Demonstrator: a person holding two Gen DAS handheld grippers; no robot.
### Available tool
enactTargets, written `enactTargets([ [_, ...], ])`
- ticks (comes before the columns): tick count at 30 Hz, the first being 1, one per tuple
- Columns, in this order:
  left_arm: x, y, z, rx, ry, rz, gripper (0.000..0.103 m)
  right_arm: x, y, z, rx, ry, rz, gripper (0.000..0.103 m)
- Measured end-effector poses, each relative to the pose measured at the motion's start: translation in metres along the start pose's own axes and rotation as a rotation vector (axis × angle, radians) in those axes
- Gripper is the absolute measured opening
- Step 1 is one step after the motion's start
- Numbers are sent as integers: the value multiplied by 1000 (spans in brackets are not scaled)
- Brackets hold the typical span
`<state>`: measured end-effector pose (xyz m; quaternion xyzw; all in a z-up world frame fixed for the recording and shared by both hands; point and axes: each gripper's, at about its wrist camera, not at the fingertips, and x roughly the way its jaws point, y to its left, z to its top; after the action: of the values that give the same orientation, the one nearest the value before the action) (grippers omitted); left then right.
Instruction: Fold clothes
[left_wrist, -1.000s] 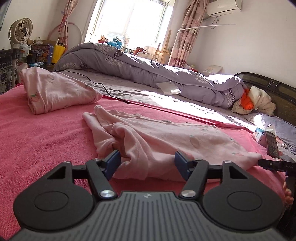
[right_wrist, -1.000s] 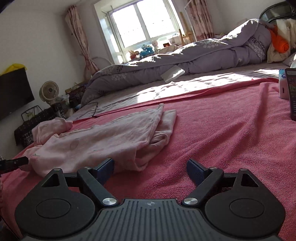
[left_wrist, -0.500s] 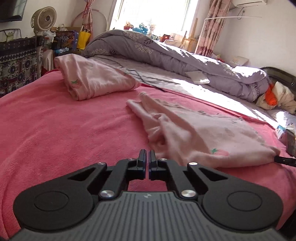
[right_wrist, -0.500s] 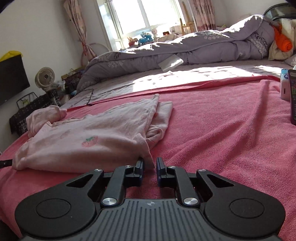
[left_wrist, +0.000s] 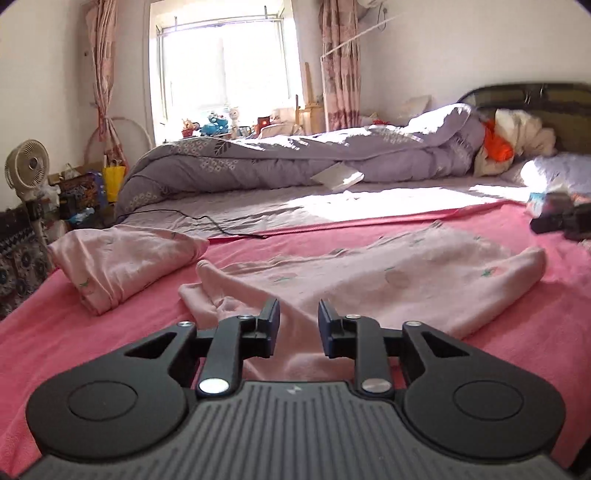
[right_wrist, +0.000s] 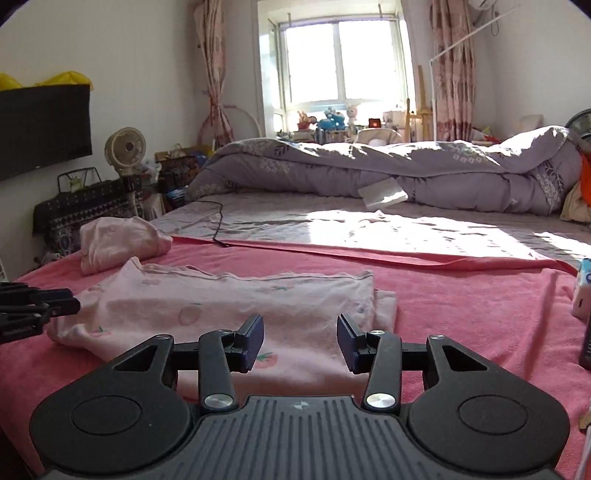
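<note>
Sunlit bedroom; bright window (right_wrist: 343, 62) at the far wall with small toys on its sill, patterned pink curtains (left_wrist: 338, 62) either side. Wide bed covered on the near half by a coarse pink terry blanket (right_wrist: 461, 295), with a rumpled grey-lilac floral quilt (left_wrist: 295, 162) heaped along the far side under the window.

Landmark: the pale pink strawberry-print cotton garment (left_wrist: 388, 280), lying partly folded and flattened on the pink blanket, its long axis across the bed. In the right wrist view the same garment (right_wrist: 229, 302) shows a straight folded edge on the side toward the quilt.

Left gripper (left_wrist: 297, 321): jaws parted, nothing between them, hovering over the near edge of the garment at its bunched narrow end. Right gripper (right_wrist: 300, 339): jaws likewise spread and empty, poised above the garment's near edge at the other end.

Second bundle of pale pink cloth (left_wrist: 122, 262) sits on the blanket beyond the garment's narrow end, apart from it. Thin black cable (left_wrist: 207, 221) trails across the grey sheet between the garment and the quilt. White pedestal fan (right_wrist: 125, 147) stands off the bed past the bundle. Orange-and-cream cloth heap (left_wrist: 513, 140) rests against the dark headboard, well beyond the garment's wide end.
</note>
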<state>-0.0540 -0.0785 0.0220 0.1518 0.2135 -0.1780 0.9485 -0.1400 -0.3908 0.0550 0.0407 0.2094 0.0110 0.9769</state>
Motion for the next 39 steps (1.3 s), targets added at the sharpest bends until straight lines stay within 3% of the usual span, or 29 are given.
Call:
enactTargets([
  [1,10,0,-9,9,59,39,32,7,13,6,-21,2,31,46],
  [6,-17,-1,-48,12,-13,51,32,52,93,42,-158,24,289,46],
  [9,-21,1,-58,-27,-62,50,32,92,160,53,-260,106,452,40],
  [11,-23,10,-63,-99,-93,31,32,120,209,50,-353,155,467,39],
  [14,-25,22,-70,-192,-135,-7,32,153,250,43,-407,211,398,41],
  [16,-25,28,-72,-222,-152,-30,32,175,260,39,-352,277,380,45],
  [17,-25,29,-74,-232,-159,-40,32,186,258,38,-298,317,380,41],
  [18,-26,32,-76,-246,-168,-54,32,197,256,36,-244,355,381,35],
  [20,-26,36,-79,-270,-181,-78,32,196,245,36,-150,327,422,16],
  [21,-27,38,-80,-279,-186,-88,32,196,240,36,-105,312,441,14],
  [23,-28,40,-82,-290,-196,-103,31,192,247,40,-148,281,466,14],
  [28,-31,39,-86,-287,-209,-119,31,213,267,30,-242,308,459,13],
  [32,-31,38,-86,-287,-210,-118,31,205,262,41,-151,328,740,16],
  [34,-31,38,-86,-288,-210,-118,31,197,265,47,-210,265,647,16],
  [36,-31,38,-86,-288,-210,-118,31,195,261,53,-231,187,469,19],
  [37,-31,38,-86,-287,-211,-118,31,199,260,54,-233,168,388,28],
  [38,-31,38,-86,-287,-211,-118,31,203,258,54,-236,150,307,49],
  [39,-31,38,-87,-287,-211,-118,31,211,258,52,-247,150,239,60],
])
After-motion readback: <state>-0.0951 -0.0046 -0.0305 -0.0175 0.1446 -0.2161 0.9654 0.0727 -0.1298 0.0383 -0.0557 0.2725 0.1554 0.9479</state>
